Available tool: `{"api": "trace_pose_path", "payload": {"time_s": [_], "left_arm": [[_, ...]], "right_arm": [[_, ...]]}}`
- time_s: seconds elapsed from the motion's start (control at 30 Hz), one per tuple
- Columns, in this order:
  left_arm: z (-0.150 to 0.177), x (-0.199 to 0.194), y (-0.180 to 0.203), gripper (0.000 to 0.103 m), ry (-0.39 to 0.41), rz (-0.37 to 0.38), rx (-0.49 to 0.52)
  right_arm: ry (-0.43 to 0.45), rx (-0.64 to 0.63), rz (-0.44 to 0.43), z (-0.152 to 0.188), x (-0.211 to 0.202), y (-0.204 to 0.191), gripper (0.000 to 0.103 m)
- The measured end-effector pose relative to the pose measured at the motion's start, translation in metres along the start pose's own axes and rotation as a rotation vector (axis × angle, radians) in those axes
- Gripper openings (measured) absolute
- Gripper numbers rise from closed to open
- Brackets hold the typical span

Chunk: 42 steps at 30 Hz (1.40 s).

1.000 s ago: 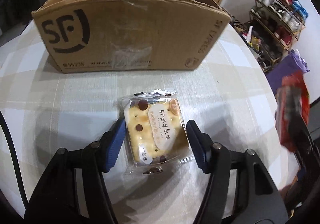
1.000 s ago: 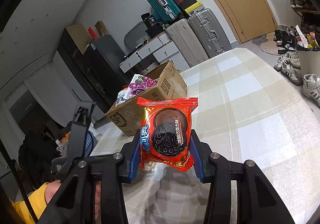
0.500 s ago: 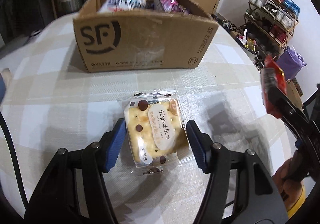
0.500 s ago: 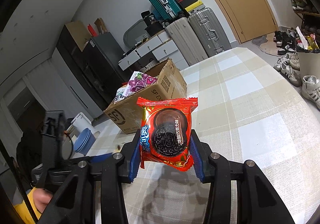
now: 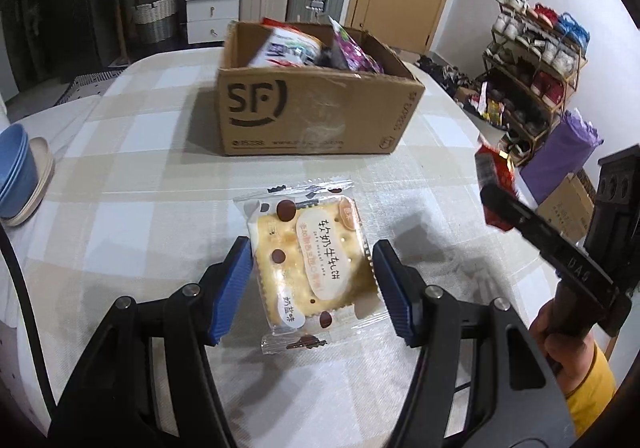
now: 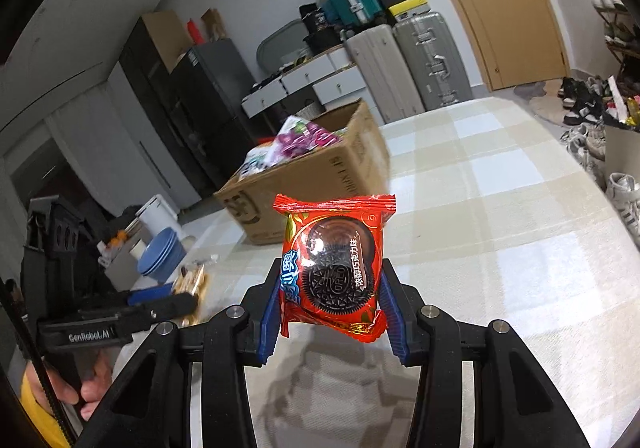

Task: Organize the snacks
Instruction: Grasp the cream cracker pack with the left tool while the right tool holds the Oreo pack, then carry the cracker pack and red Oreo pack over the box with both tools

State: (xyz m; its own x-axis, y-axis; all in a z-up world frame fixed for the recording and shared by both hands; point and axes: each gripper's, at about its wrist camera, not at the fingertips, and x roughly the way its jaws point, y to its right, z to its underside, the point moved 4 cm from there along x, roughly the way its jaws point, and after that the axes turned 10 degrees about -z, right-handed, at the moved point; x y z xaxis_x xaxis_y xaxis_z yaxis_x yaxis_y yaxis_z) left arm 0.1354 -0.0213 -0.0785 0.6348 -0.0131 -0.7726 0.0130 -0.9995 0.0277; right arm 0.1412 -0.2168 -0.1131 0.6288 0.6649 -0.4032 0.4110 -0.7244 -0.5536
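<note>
In the box [image 5: 320,116] some snacks already sit; left hand-held gripper [image 5: 312,276] clamps crackers [image 5: 310,260], right hand-held gripper [image 6: 332,304] clamps Oreos [image 6: 334,268], both unboxed.

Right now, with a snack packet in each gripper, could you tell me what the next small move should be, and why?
Probably carry the left gripper with its cracker packet forward over the open cardboard box and release: the packet is clamped clear of the table, and the box already holds other snacks.

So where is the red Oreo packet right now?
In the right wrist view, the red Oreo packet is clamped in the right gripper, lifted off the checked table, with the cardboard box behind it.
</note>
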Motion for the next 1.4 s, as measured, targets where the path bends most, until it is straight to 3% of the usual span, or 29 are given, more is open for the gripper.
{"api": "trace_pose_path", "payload": {"time_s": [0.3,0.57,0.8,1.1,1.4], "left_arm": [[0.030,-0.031,-0.019,0.059,0.024,0.031,-0.041],[0.052,-0.050,-0.023,0.059,0.026,0.083,-0.048],[0.050,-0.052,-0.030,0.059,0.025,0.100,-0.067],[0.018,-0.054,-0.034,0.059,0.031,0.136,-0.069],[-0.067,-0.069,-0.037,0.059,0.111,0.153,-0.068]], "right_arm": [[-0.039,-0.019,-0.098,0.014,-0.005,-0.056,0.045],[-0.064,0.000,-0.107,0.021,0.001,-0.070,0.045],[-0.057,-0.023,-0.108,0.011,0.000,-0.082,0.045],[-0.039,-0.052,-0.113,-0.017,-0.003,-0.089,0.045],[-0.011,-0.114,-0.126,-0.092,0.002,-0.098,0.045]]}}
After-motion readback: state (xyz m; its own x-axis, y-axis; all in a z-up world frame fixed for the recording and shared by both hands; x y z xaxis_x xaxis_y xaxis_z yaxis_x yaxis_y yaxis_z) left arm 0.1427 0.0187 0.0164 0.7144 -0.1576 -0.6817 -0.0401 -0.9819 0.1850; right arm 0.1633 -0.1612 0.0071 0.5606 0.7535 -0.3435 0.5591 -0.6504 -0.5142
